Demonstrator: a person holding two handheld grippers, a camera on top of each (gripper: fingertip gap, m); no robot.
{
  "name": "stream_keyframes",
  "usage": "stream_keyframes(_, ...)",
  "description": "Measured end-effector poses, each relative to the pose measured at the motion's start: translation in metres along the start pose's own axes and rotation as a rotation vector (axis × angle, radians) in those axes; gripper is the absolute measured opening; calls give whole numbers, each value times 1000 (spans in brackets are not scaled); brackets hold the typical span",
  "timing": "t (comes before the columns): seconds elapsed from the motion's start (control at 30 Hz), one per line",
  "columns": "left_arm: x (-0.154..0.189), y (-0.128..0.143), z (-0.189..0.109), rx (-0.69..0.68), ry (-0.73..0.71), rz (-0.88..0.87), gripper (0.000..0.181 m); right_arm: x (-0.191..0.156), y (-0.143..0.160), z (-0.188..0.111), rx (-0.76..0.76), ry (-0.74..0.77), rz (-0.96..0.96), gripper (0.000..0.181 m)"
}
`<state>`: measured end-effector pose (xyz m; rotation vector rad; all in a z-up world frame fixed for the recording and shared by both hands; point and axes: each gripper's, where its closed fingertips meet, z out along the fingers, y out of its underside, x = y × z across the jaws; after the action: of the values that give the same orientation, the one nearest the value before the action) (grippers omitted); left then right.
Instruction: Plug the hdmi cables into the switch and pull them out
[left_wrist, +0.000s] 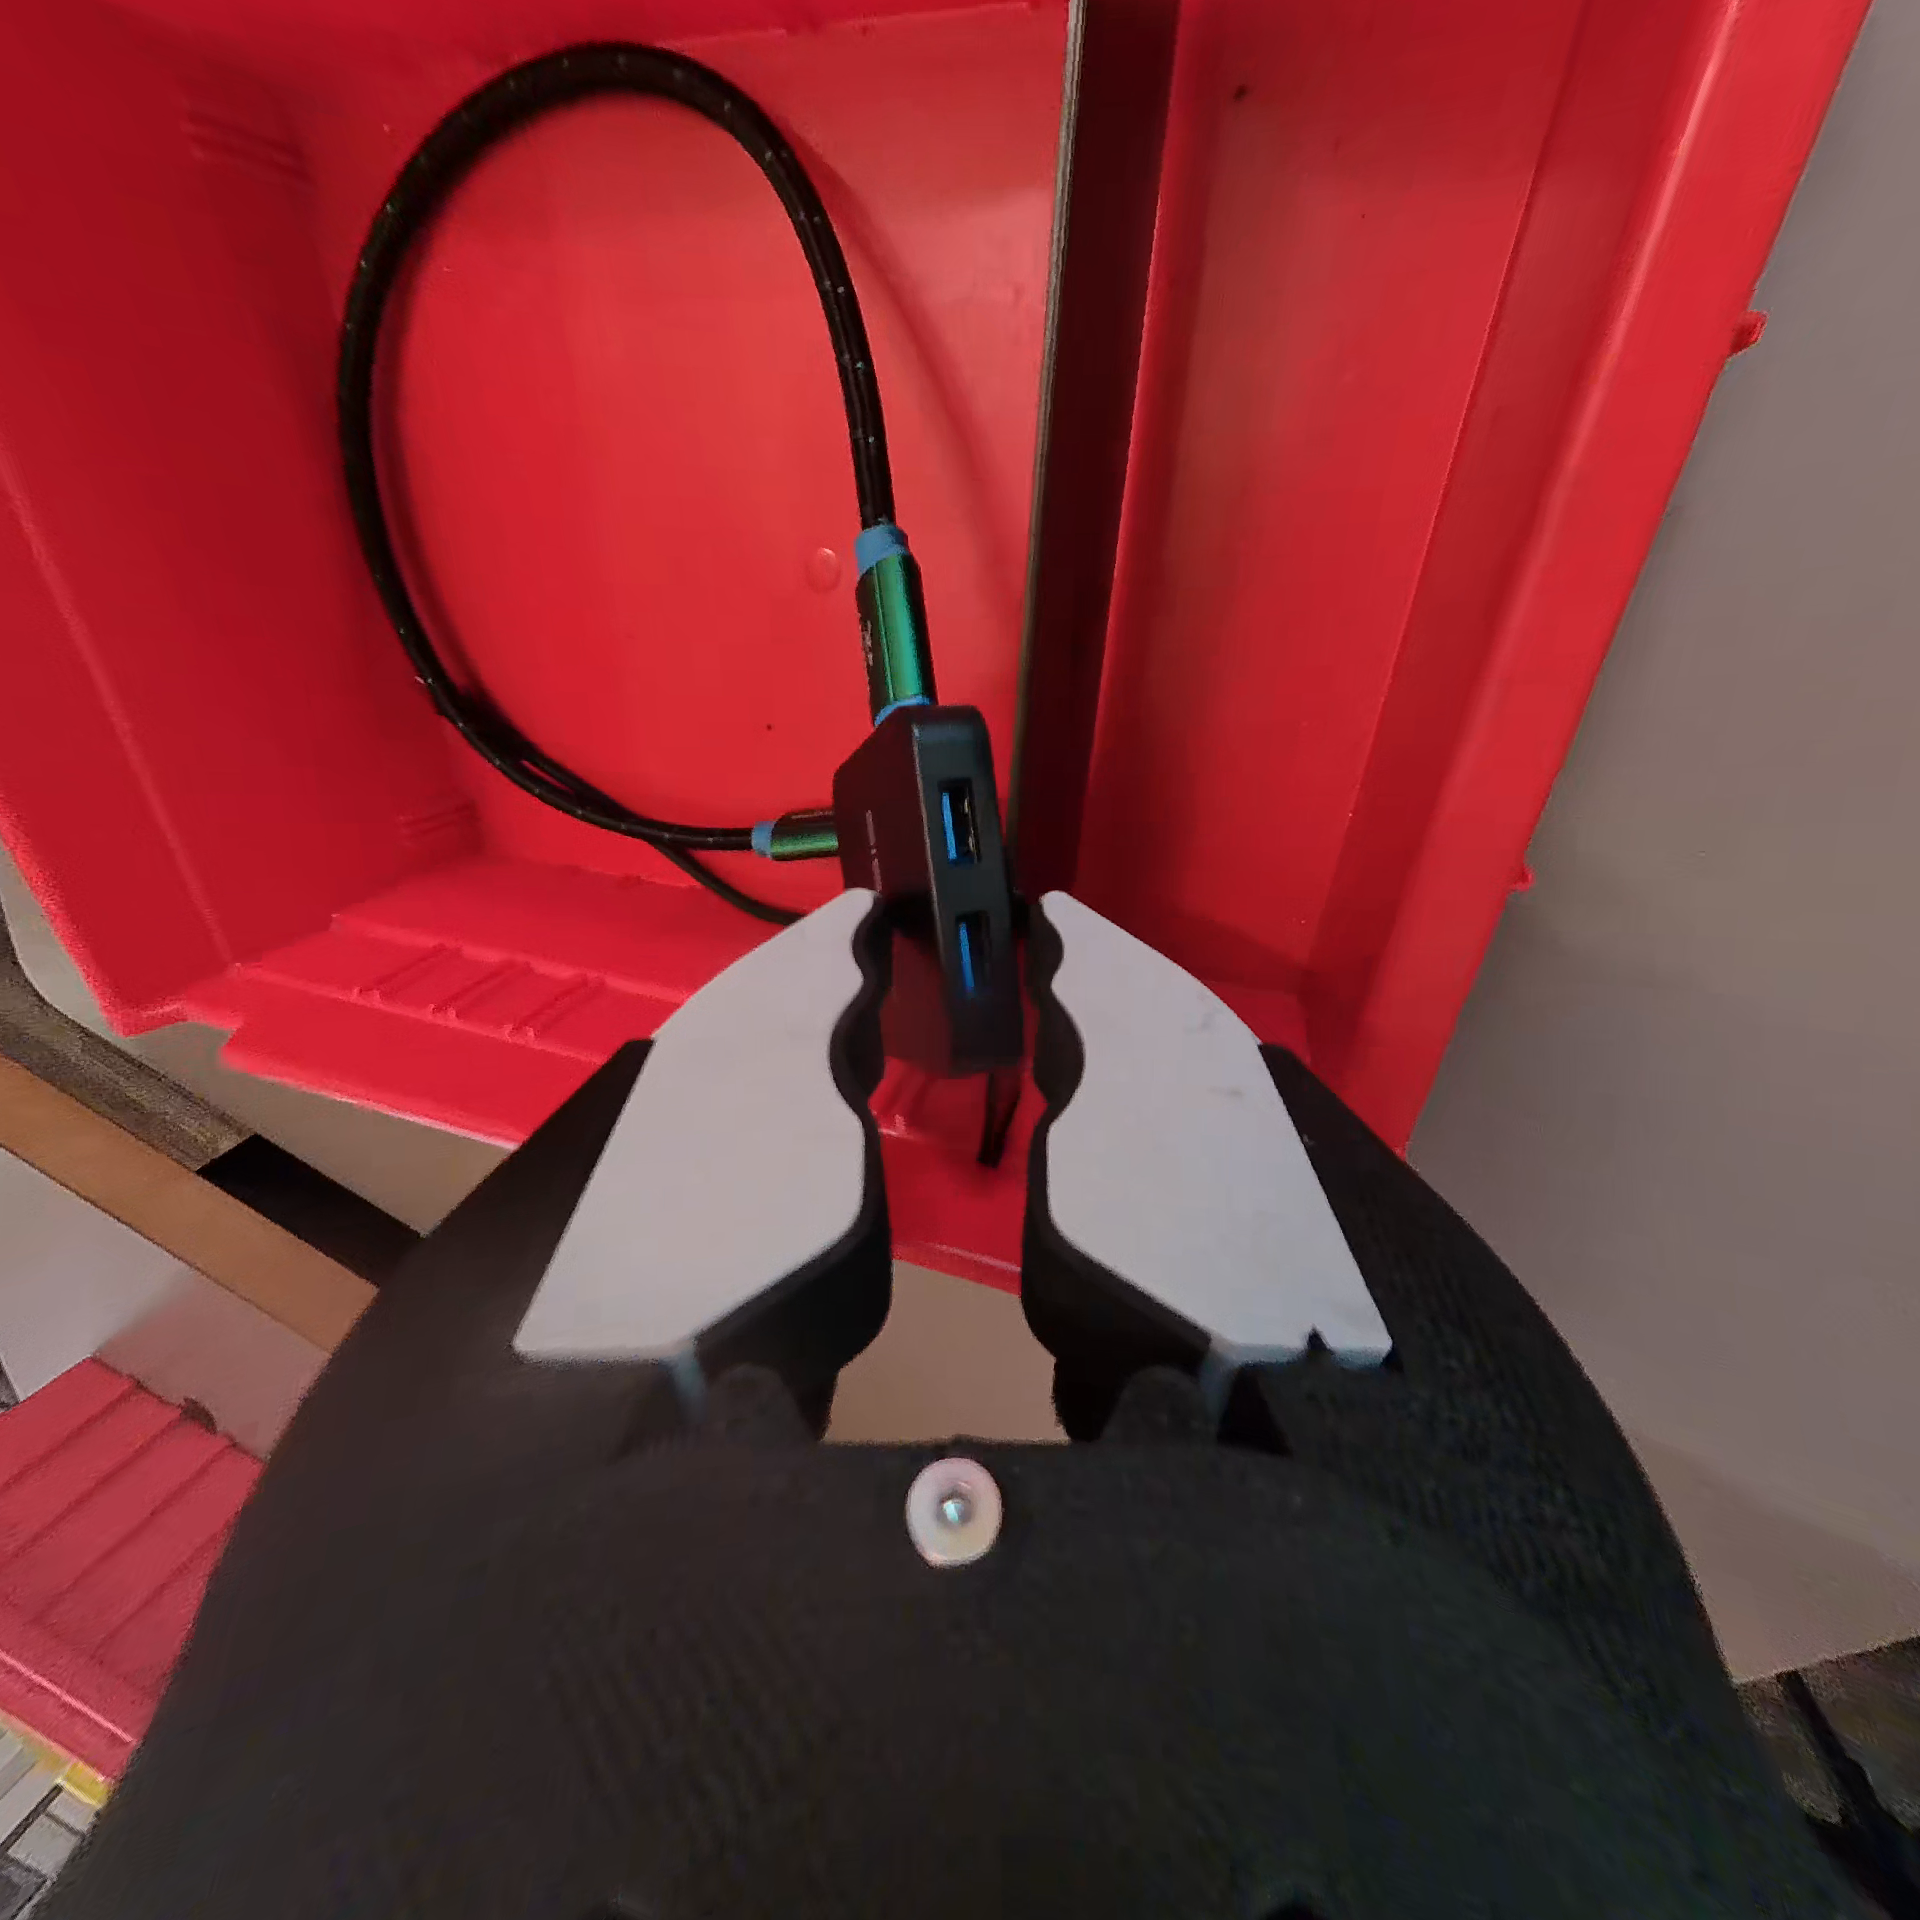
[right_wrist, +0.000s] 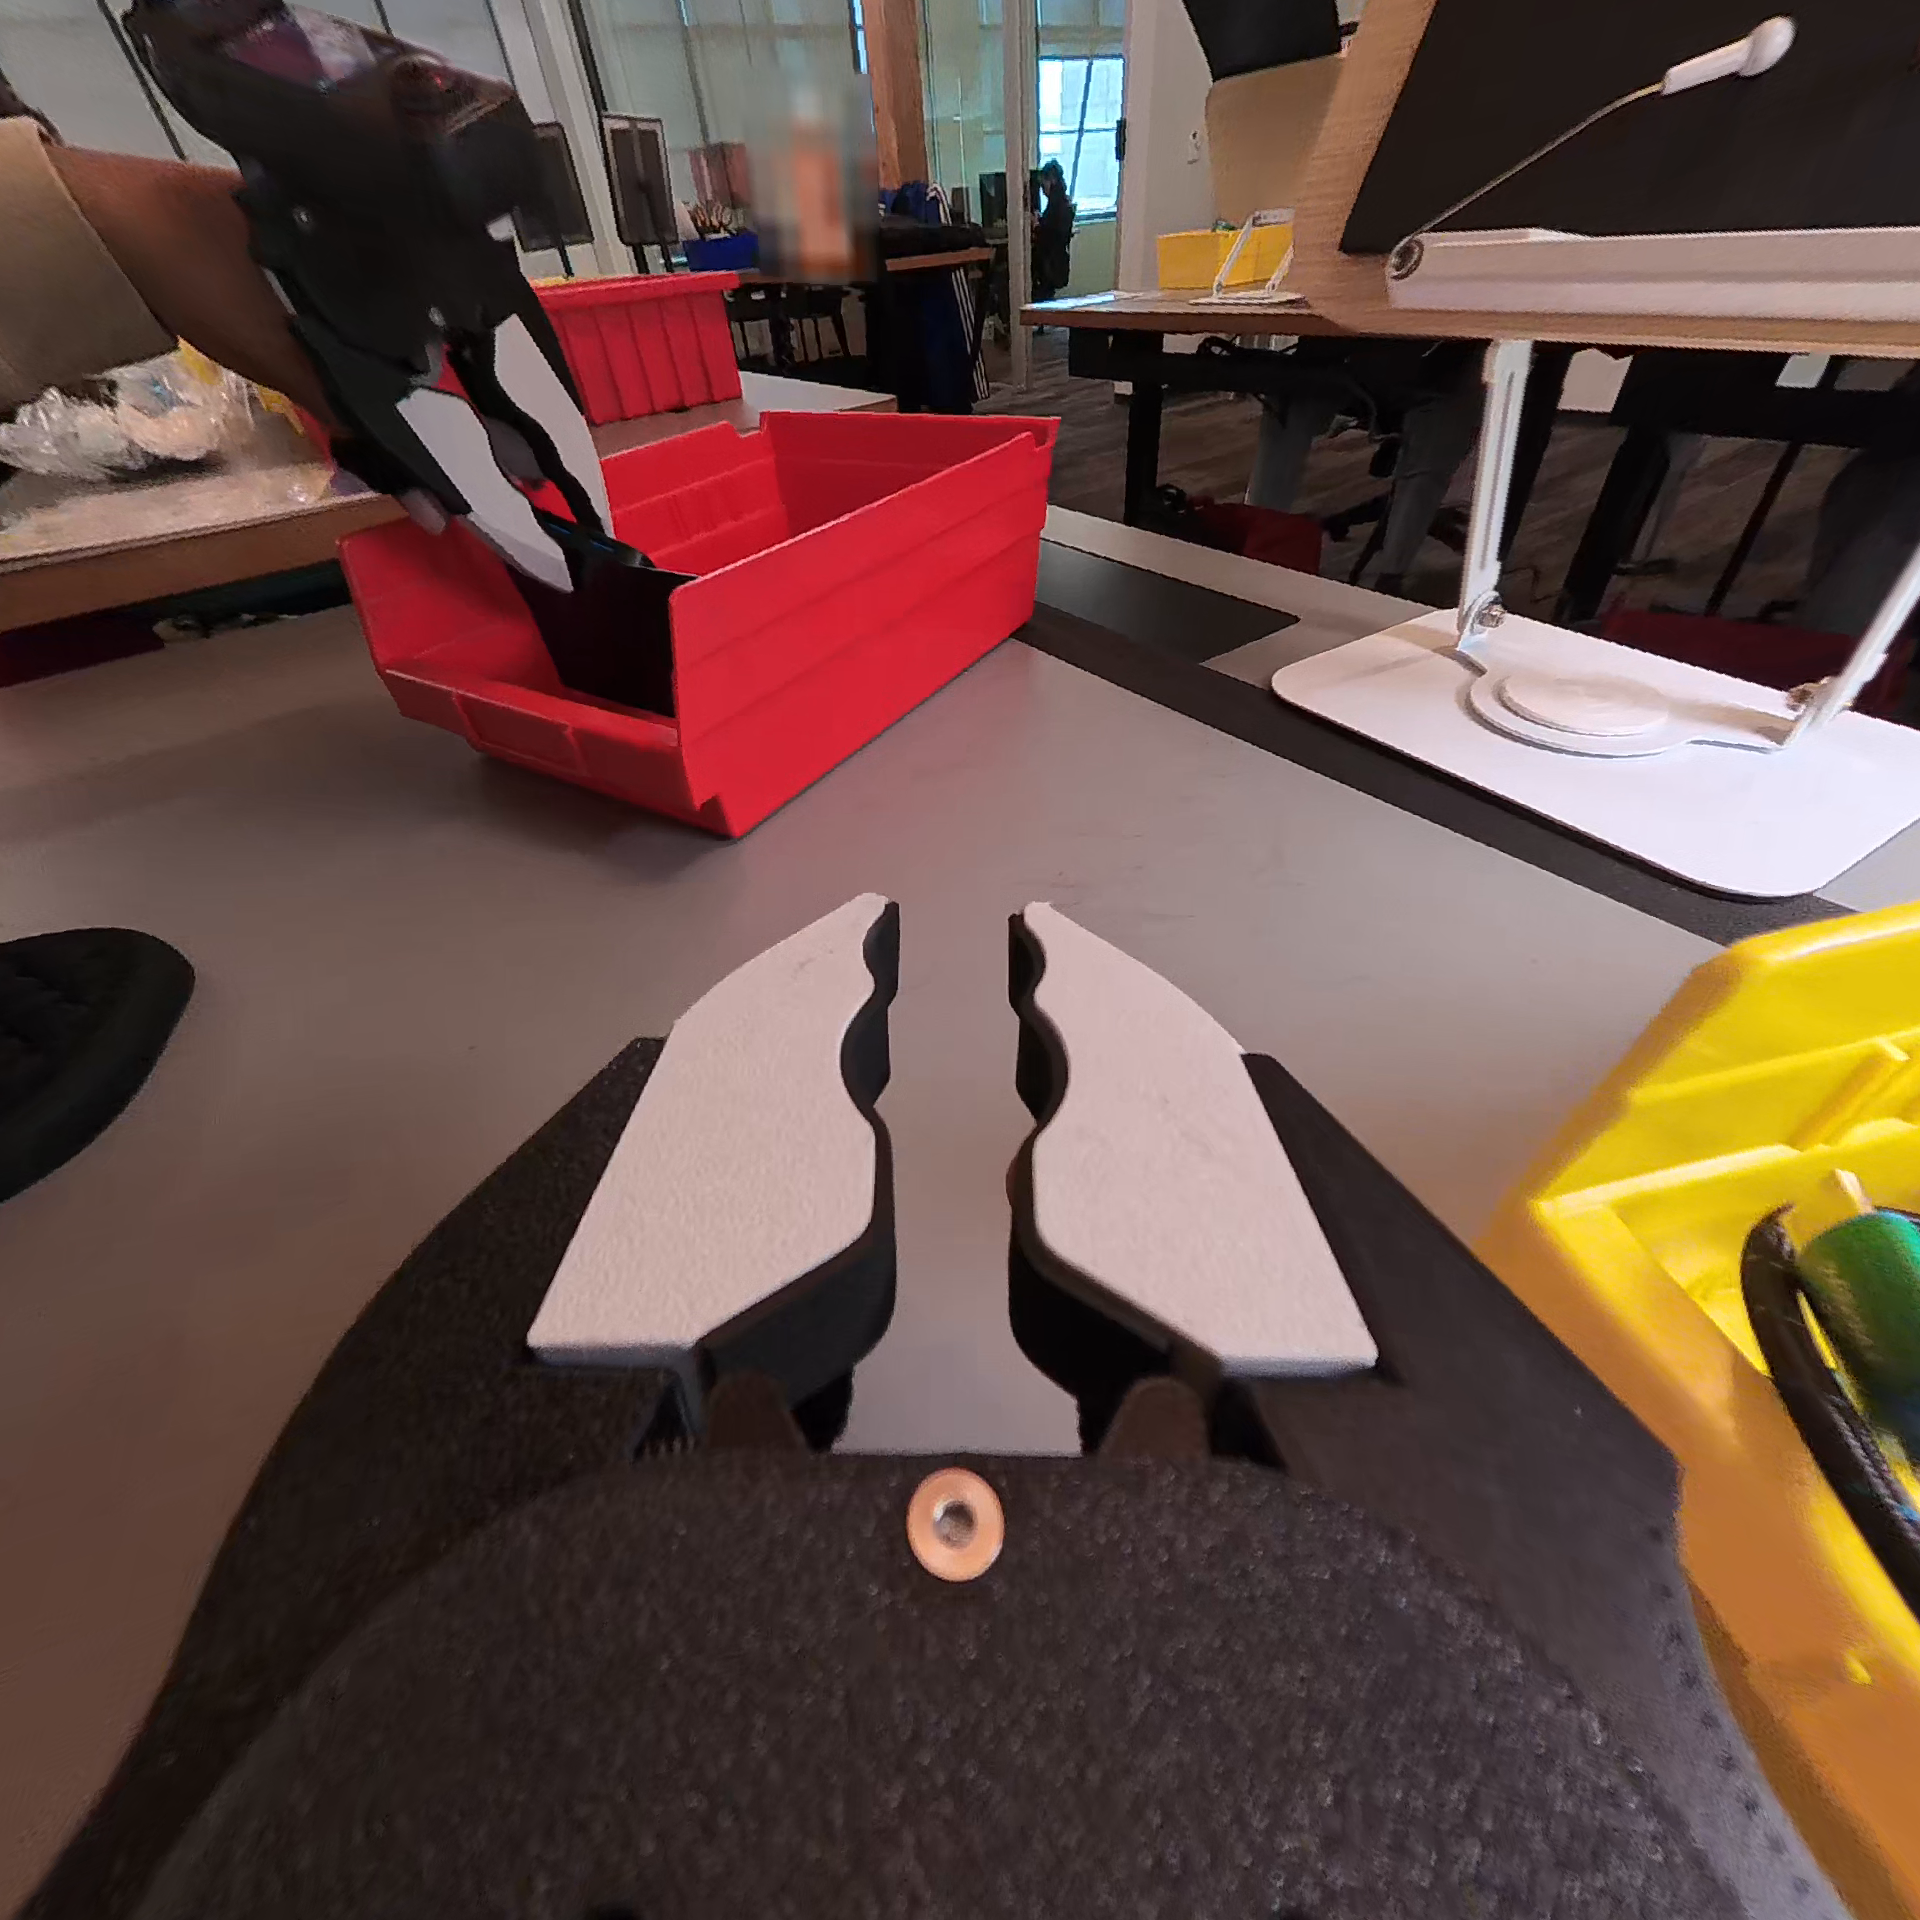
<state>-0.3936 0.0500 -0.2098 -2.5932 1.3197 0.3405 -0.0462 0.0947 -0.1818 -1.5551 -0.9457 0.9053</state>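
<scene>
Resting on grey table (right_wrist: 312, 831), red bin (right_wrist: 862, 603), open-plan office behind

Switch (left_wrist: 940, 883) and cable (left_wrist: 436, 416) inside a bin (right_wrist: 852, 623) on the counter (right_wrist: 416, 935).
A second bin (right_wrist: 1714, 1195) sits to its right, nearer, holding another cable (right_wrist: 1808, 1382).

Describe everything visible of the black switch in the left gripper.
The switch is a small black box with rounded corners, looking like plastic, held on edge over the red bin. Two blue ports face the camera. The left gripper clamps its lower half. Two green-shelled plugs of a black braided cable sit in it.
</scene>
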Motion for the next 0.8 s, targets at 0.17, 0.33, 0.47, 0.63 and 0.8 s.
stream_keyframes(0.17,-6,5,-10,10,-34,10,20,1,3,0,-3,-1,15,19)
stream_keyframes(0.33,-40,-2,-44,101,-224,-41,16,3,5,2,-6,-2,27,18)
stream_keyframes(0.47,-61,-19,-82,210,-334,-107,15,2,9,6,-13,-6,40,18)
stream_keyframes(0.63,-70,-45,-131,345,-456,-127,15,0,13,8,-29,-14,29,18)
stream_keyframes(0.8,-66,-74,-191,484,-607,-98,15,0,10,7,-13,-12,31,18)
